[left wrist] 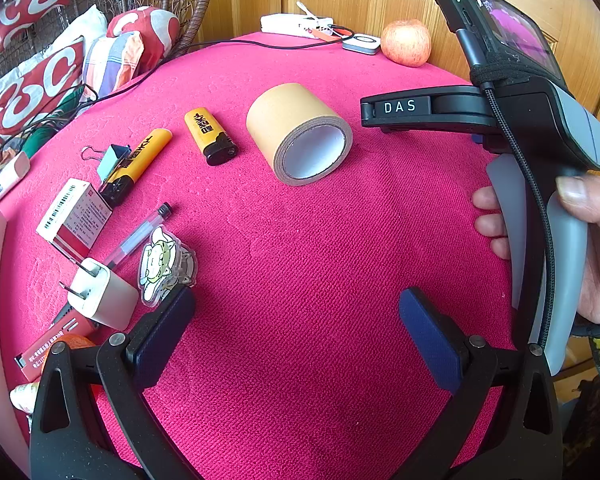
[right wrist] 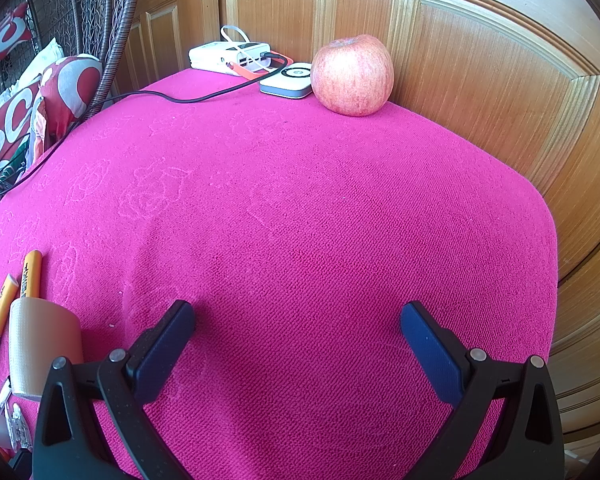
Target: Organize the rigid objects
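Note:
A brown tape roll [left wrist: 300, 132] lies on its side mid-table on the pink cloth [left wrist: 300, 260]; it also shows in the right wrist view [right wrist: 44, 348]. Left of it lie a short yellow lighter [left wrist: 210, 136], a long yellow lighter [left wrist: 138, 164], a binder clip [left wrist: 108, 158], a red-white box [left wrist: 74, 216], a clear pen [left wrist: 138, 234], a cartoon acrylic charm [left wrist: 162, 266] and a white plug charger [left wrist: 100, 294]. My left gripper [left wrist: 296, 316] is open and empty, its left pad by the charm. My right gripper [right wrist: 298, 328] is open and empty over bare cloth.
An apple [right wrist: 352, 74], a white puck [right wrist: 288, 80] and a white power bank [right wrist: 230, 54] with a black cable sit at the far edge against wooden panels. Cushions [left wrist: 40, 76] lie left of the table. The right gripper's body [left wrist: 532, 120] is held at the table's right side.

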Demonstrator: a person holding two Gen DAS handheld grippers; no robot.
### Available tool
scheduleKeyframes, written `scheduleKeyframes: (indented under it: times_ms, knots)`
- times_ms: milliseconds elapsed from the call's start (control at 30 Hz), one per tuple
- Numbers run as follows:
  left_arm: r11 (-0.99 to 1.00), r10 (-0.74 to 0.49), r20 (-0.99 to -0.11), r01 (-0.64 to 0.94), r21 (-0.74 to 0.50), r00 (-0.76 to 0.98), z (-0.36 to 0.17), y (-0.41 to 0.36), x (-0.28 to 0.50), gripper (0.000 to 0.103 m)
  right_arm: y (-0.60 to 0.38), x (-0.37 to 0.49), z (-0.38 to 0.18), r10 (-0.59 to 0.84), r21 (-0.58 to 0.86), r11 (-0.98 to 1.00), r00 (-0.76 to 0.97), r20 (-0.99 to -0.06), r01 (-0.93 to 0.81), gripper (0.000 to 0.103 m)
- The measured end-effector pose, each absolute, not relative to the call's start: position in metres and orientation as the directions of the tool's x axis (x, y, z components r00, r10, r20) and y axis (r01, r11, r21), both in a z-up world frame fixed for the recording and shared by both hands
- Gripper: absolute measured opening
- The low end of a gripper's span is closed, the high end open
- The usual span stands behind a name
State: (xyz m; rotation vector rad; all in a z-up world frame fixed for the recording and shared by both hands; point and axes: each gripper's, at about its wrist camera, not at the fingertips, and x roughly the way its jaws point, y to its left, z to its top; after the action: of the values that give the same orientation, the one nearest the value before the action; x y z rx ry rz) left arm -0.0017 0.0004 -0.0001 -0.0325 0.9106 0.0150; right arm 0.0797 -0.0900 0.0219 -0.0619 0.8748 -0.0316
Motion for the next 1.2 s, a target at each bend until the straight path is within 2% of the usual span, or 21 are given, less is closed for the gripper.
scheduleKeyframes:
  times_ms: [267, 533, 700, 867, 967, 1133, 1200]
  knots:
    - [0.999, 0.012, -0.781, -0.048, -0.024, 0.625, 0.004, -0.001, -0.008, 0.103, -0.09, 0.08, 0.022, -0.053, -0.067, 0.998, 0.641, -0.766, 0.003, 0.103]
    - [0.998, -0.025, -0.658, -0.023, -0.064, 0.753, 0.069, -0.006, -0.048, 0.103, -0.091, 0.079, 0.022, -0.035, -0.059, 0.998, 0.641, -0.766, -0.016, 0.103]
    - [0.99, 0.026, -0.596, -0.106, -0.098, 0.802, 0.101, 0.02, -0.082, 0.103, -0.095, 0.073, 0.024, 0.003, -0.034, 0.998, 0.646, -0.763, -0.044, 0.103]
    - [0.968, 0.152, -0.541, -0.236, -0.09, 0.827, 0.118, 0.061, -0.126, 0.103, -0.105, 0.063, 0.029, 0.102, 0.068, 0.995, 0.66, -0.745, -0.077, 0.103]
    - [0.951, 0.224, -0.518, -0.302, -0.07, 0.826, 0.122, 0.088, -0.157, 0.103, -0.118, 0.045, 0.044, 0.237, 0.199, 0.97, 0.722, -0.65, -0.139, 0.103]
    - [0.919, 0.312, -0.549, -0.392, -0.031, 0.776, 0.105, 0.12, -0.204, 0.103, -0.126, 0.011, 0.073, 0.488, 0.337, 0.865, 0.779, -0.393, -0.371, 0.103]
    - [0.921, 0.307, -0.582, -0.389, -0.017, 0.753, 0.09, 0.124, -0.22, 0.103, -0.118, 0.003, 0.079, 0.536, 0.308, 0.842, 0.753, -0.382, -0.444, 0.103]
